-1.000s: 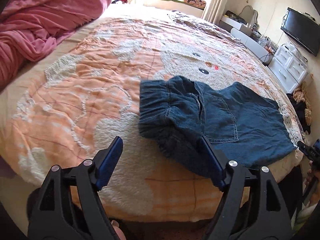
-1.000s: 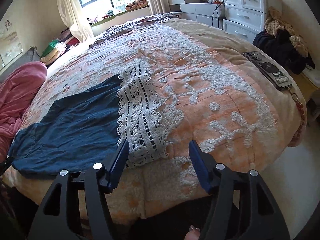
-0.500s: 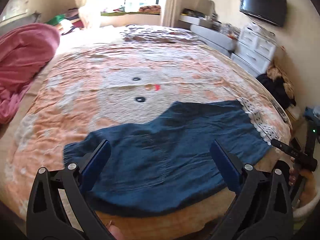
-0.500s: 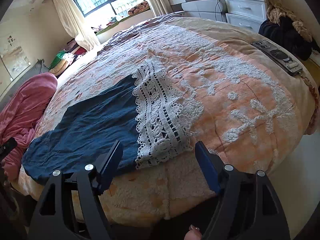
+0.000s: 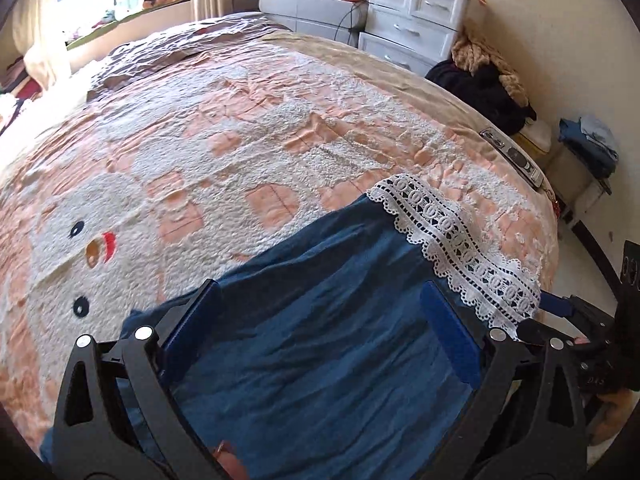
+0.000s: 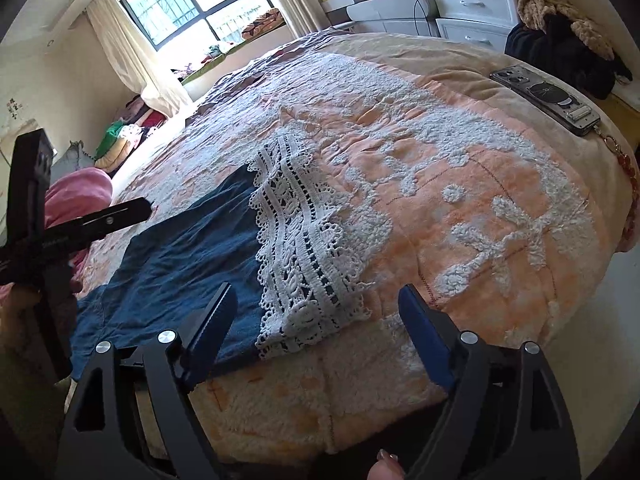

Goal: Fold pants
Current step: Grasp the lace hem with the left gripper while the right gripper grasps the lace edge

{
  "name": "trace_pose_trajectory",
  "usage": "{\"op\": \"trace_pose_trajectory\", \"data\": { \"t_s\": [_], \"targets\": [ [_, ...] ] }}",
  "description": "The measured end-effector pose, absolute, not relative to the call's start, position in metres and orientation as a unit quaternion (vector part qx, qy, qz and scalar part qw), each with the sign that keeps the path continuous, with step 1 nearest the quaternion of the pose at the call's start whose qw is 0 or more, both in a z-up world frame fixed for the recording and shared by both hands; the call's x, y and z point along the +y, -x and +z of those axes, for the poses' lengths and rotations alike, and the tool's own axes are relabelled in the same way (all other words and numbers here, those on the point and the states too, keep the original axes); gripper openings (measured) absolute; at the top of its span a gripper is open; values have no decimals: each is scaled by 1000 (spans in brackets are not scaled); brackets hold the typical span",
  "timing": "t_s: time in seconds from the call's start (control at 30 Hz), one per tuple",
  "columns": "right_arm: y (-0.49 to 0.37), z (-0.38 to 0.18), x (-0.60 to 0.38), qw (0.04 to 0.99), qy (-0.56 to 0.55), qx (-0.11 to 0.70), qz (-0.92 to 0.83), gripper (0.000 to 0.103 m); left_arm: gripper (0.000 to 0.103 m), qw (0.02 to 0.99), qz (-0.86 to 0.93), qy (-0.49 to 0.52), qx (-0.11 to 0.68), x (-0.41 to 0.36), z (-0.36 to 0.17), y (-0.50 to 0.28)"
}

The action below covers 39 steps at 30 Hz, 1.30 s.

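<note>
Now the pants (image 5: pixel 328 320) lie spread along the near edge of the bed (image 5: pixel 248 128), blue denim with a band of white lace (image 6: pixel 300 248) at the hem end, toward the near right corner. They look roughly flat but rumpled, so the step in hand seems to be taking hold for a fold.

Your left gripper (image 5: pixel 320 332) hangs over the middle of the denim, jaws spread wide, nothing pinched. Your right gripper (image 6: pixel 316 332) sits at the near edge over the lace end; its jaws have just been opening and stand wide, the lace lying ahead of them but not pressed by either pad.

To do this well, bring each gripper down onto an edge of the cloth rather than its middle, and catch every layer before you close. Lace is open and limp; take it together with the denim behind it, or it may stretch or slip free. Lift both ends evenly so the fold line stays straight, and lay the cloth down before letting go.

Count: one pair of pants, one lace band, two grippers. Further out, one phone (image 6: pixel 544 98) lies near the right edge of the bed, well apart from the pants, and one pink blanket (image 6: pixel 76 196) is bunched at the left edge.
</note>
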State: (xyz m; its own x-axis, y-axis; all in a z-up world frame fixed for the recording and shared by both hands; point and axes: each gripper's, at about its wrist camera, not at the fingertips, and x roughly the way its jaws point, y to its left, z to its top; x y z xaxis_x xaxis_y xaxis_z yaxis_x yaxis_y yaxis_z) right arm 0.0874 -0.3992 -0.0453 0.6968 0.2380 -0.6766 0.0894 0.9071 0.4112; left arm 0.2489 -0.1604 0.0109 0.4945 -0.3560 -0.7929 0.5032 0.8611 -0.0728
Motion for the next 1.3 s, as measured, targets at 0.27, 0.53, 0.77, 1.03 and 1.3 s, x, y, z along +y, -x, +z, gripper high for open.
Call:
{"op": "trace_pose_trajectory", "data": {
  "t_s": [0.27, 0.53, 0.77, 1.03, 1.3],
  "targets": [
    [-93, -49, -393, 894, -209, 392, 50, 78, 93, 838, -302, -119, 439, -204, -5, -296],
    [-94, -53, -395, 897, -218, 382, 39, 52, 78, 781, -395, -99, 473, -240, -27, -331],
    [-99, -55, -389, 900, -207, 382, 41, 44, 56, 736, -433, -89, 512, -254, -47, -329],
    [-101, -49, -383, 905, -203, 369, 63, 25, 15, 746, -422, -99, 506, -249, -46, -332],
    [-93, -7, -342, 925, -169, 310, 137, 24, 12, 767, -442, -37, 463, -200, 0, -324]
  ]
}}
